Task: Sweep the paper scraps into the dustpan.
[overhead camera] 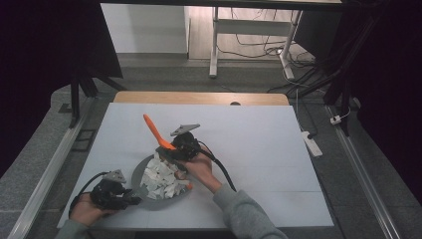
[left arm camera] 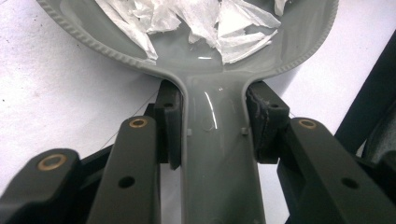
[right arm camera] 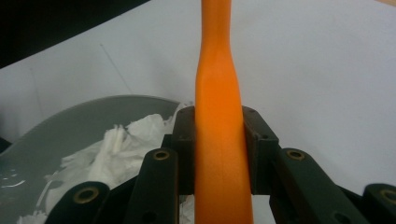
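Clamped in my left fingers [left arm camera: 212, 126], the grey pan [left arm camera: 201, 70] of torn paper [left arm camera: 196, 18] rests on the bench [overhead camera: 259, 144]. Right fingers [right arm camera: 218, 140] grip an orange spatula [right arm camera: 218, 116], stirring; next, a gentle scoop.

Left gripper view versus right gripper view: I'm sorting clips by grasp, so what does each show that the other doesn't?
Left gripper view alone: the left gripper with its jaws clamped on the flat grey plastic pan handle. Right gripper view alone: the right gripper shut on a smooth orange plastic utensil handle. Both share the grey plastic pan, its torn white paper scraps and the white table.
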Demonstrator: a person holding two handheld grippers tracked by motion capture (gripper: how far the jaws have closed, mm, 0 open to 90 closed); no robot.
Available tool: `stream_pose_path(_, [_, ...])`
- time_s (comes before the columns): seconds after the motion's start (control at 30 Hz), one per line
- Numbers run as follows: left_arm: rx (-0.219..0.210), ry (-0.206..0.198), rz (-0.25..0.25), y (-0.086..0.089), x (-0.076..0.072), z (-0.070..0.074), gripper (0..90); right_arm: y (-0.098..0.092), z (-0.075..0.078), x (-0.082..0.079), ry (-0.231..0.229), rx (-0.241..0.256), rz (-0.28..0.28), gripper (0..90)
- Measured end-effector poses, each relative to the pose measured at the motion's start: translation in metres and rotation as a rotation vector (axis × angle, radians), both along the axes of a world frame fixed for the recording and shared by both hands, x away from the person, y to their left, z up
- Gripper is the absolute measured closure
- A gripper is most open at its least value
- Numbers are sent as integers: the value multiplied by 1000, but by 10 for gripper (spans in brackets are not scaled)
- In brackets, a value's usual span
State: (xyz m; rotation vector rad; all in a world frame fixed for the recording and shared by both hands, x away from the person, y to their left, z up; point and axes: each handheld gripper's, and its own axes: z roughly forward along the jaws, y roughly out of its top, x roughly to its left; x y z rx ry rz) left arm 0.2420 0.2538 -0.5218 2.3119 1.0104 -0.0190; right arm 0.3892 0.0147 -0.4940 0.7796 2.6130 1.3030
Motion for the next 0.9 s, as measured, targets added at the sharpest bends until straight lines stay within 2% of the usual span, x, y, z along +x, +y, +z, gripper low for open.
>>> stream_pose_path(0.17, [2,-2,0,0,0,0,613,7,4,-14,21,55,40,697])
stream_pose_path(0.27, [1,-2,0,0,0,0,612,12,10,-23,-9,57,78,697])
stream_pose_path(0.37, [0,-3,2,0,0,0,612,14,15,-28,-35,67,87,697])
stream_pose_path(0.77, [-2,-3,1,0,0,0,612,-8,30,-24,-112,144,21,696])
stream_pose_path(0.9, [-2,-2,2,1,-1,0,613,-18,35,-22,-128,148,-7,697])
